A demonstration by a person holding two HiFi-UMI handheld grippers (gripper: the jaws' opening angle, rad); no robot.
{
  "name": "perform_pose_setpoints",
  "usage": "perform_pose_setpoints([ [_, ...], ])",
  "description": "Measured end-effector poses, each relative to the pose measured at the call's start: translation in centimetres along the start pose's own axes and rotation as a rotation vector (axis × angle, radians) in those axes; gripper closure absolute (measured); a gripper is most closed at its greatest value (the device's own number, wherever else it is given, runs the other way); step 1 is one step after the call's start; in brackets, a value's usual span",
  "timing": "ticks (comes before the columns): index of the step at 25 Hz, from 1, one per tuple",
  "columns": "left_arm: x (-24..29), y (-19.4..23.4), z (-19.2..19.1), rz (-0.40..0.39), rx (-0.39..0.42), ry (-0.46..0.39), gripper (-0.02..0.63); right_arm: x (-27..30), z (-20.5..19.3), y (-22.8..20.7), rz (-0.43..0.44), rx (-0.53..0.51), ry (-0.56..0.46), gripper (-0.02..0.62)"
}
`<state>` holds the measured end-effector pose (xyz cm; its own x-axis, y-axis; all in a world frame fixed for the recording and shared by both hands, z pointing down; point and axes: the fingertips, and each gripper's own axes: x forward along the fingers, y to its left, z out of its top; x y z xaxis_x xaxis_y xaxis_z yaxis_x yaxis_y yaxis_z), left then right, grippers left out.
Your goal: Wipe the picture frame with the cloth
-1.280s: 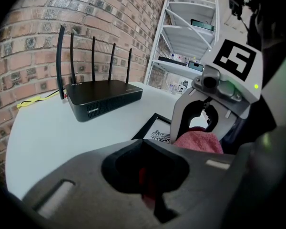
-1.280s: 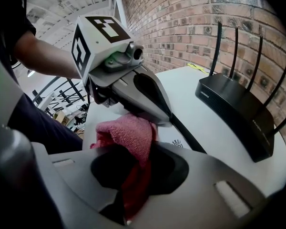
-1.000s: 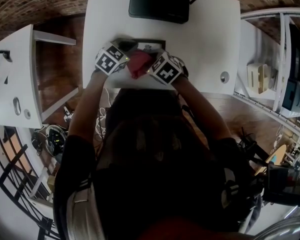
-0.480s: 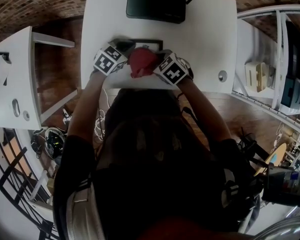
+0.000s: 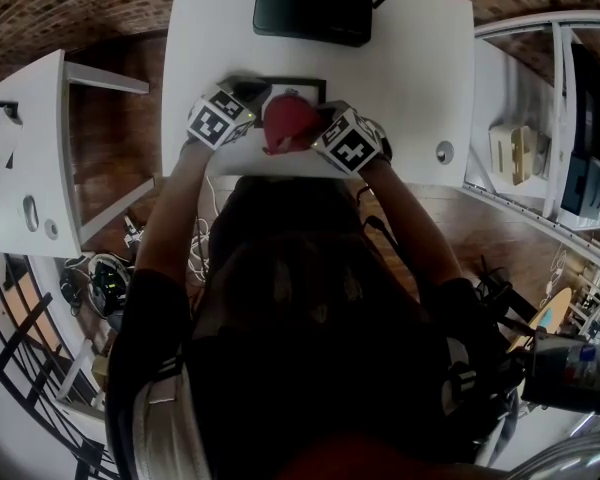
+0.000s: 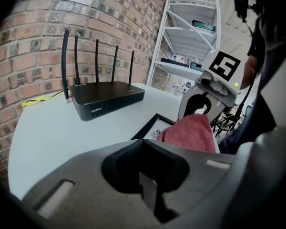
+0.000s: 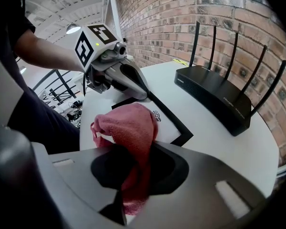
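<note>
A black picture frame [image 5: 306, 84] [image 6: 149, 128] [image 7: 177, 127] with a white print lies flat on the white table [image 5: 410, 78]. The red cloth [image 5: 291, 118] [image 6: 193, 133] [image 7: 129, 127] is bunched on top of it. My right gripper [image 5: 315, 126] [image 7: 127, 178] [image 6: 196, 114] is shut on the cloth and presses it onto the frame from the near right. My left gripper [image 5: 258, 94] [image 6: 150, 187] [image 7: 142, 92] is shut, and its tips rest at the frame's left end. The cloth and both grippers hide most of the frame in the head view.
A black router [image 5: 310, 6] [image 6: 107, 97] [image 7: 218, 98] with several antennas stands at the table's far edge, just beyond the frame. A cable hole [image 5: 445, 152] is at the table's near right. A metal shelf rack [image 5: 565, 118] stands right, a white cabinet [image 5: 30, 158] left.
My right gripper has slid to the right over the frame, taking the red cloth with it. The left gripper has stayed at the frame's left end.
</note>
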<state>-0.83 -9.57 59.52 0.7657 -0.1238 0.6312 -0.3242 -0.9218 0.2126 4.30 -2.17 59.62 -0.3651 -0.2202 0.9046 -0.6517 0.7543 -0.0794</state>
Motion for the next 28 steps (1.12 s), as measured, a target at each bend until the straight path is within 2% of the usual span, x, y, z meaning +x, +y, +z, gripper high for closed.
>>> perform_pose_setpoints([
  [6, 0.0, 0.0, 0.1, 0.002, 0.002, 0.001, 0.604, -0.7, -0.7, -0.1, -0.020, 0.003, -0.017, 0.522],
  [10, 0.1, 0.1, 0.0, 0.003, 0.002, 0.002, 0.605, -1.2, -1.5, -0.3, -0.032, 0.041, -0.033, 0.522],
  [14, 0.0, 0.1, 0.1, 0.002, 0.002, -0.001, 0.604, -1.8, -3.0, -1.1, -0.069, 0.042, -0.002, 0.522],
  [19, 0.0, 0.1, 0.0, 0.005, 0.004, -0.002, 0.604, -2.9, -5.1, -2.5, -0.106, 0.104, 0.006, 0.522],
  [26, -0.1, 0.2, -0.1, 0.018, -0.006, -0.011, 0.604, -5.2, -3.5, -3.4, -0.139, 0.134, -0.065, 0.520],
  [28, -0.9, 0.9, 0.2, 0.046, -0.070, -0.061, 0.604, -5.7, -2.3, -3.1, -0.132, 0.115, -0.094, 0.520],
])
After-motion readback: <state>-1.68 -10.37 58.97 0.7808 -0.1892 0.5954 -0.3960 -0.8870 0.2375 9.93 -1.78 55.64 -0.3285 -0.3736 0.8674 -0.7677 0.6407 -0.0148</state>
